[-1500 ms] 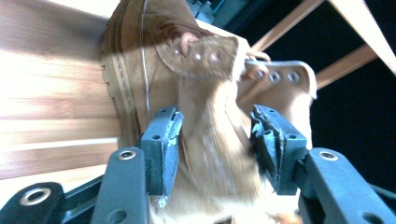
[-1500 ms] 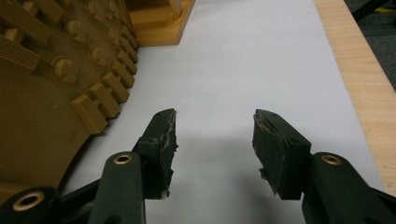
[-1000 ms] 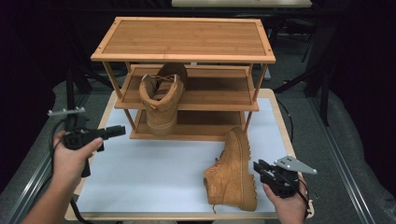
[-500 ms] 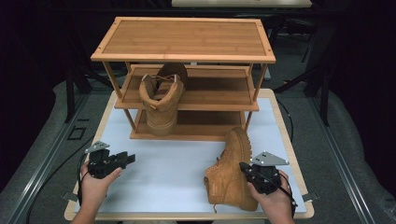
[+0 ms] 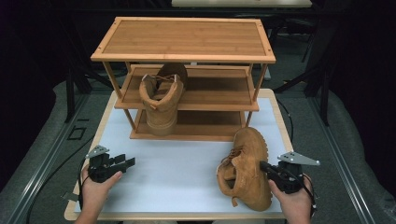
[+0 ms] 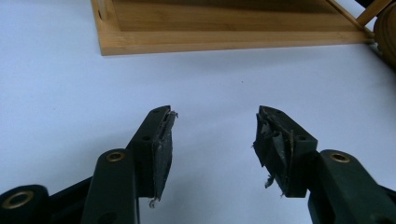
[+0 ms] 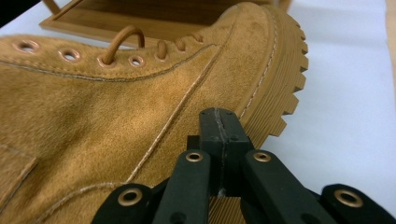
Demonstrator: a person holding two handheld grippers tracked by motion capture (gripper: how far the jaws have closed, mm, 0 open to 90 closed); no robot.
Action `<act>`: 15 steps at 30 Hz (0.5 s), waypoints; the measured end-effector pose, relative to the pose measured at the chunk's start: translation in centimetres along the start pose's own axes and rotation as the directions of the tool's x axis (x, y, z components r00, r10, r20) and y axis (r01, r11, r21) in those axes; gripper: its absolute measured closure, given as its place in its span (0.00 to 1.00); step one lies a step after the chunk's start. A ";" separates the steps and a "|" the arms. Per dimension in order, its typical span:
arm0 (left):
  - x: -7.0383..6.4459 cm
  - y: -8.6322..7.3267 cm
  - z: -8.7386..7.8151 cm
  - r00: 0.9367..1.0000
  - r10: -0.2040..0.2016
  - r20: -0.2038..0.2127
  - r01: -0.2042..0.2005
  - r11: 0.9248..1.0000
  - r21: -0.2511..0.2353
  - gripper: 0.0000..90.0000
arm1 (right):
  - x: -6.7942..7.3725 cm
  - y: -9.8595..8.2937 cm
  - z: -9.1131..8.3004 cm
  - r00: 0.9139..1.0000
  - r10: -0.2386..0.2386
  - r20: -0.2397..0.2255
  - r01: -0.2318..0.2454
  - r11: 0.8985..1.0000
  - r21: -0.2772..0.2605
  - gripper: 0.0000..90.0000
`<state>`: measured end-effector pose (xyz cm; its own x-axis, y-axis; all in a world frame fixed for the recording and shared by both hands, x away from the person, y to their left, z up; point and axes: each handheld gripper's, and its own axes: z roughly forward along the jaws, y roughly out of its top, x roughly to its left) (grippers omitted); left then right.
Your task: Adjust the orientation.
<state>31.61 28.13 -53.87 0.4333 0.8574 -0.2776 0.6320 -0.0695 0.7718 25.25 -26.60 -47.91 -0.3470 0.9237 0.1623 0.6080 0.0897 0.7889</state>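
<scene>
Where boot (image 5: 247, 170) lies: rack (image 5: 187, 88) behind, second boot (image 5: 161, 100) shelved.

1. Boot (image 7: 116, 107): heel and upper cuff cut off by the right gripper view's left edge.
2. Rack (image 6: 224, 28): just its bottom shelf's near edge shows in the left gripper view.
3. Shelved boot (image 5: 161, 100): toe hidden under the rack's top.

White-topped table (image 5: 196, 161) with light wood edging, centre frame. Three-tier bamboo rack (image 5: 184, 39) sits on its far half. Grey floor (image 5: 42, 135) left and right of the table; black cables (image 5: 51, 175) run across it at near left. Dark metal frame legs (image 5: 70, 93) behind. Far background black, unlit.
</scene>
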 end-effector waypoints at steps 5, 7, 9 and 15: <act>-0.1 0.0 0.0 1.000 -0.014 0.016 0.014 1.000 0.003 0.50 | -2.2 -0.4 -0.2 0.998 0.061 -0.008 -0.061 0.997 0.047 1.00; -0.1 -0.1 0.0 1.000 -0.017 0.020 0.017 1.000 0.002 0.50 | -3.2 -0.9 -0.1 0.995 0.078 0.066 -0.082 0.995 0.061 1.00; -0.2 -0.1 0.0 1.000 -0.020 0.021 0.020 1.000 0.000 0.51 | -4.4 -1.5 0.1 0.992 0.095 0.077 -0.101 0.992 0.080 1.00; -0.2 -0.1 0.1 0.999 -0.035 0.027 0.035 0.999 0.000 0.50 | -7.6 -2.4 -0.7 0.974 0.225 -0.024 -0.221 0.970 0.104 0.93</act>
<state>31.50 27.96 -53.93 0.4281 0.8454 -0.3193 0.6468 -0.0399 0.7616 25.97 -34.04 -50.61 -0.2184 0.9110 0.3498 0.7406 -0.0787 0.6673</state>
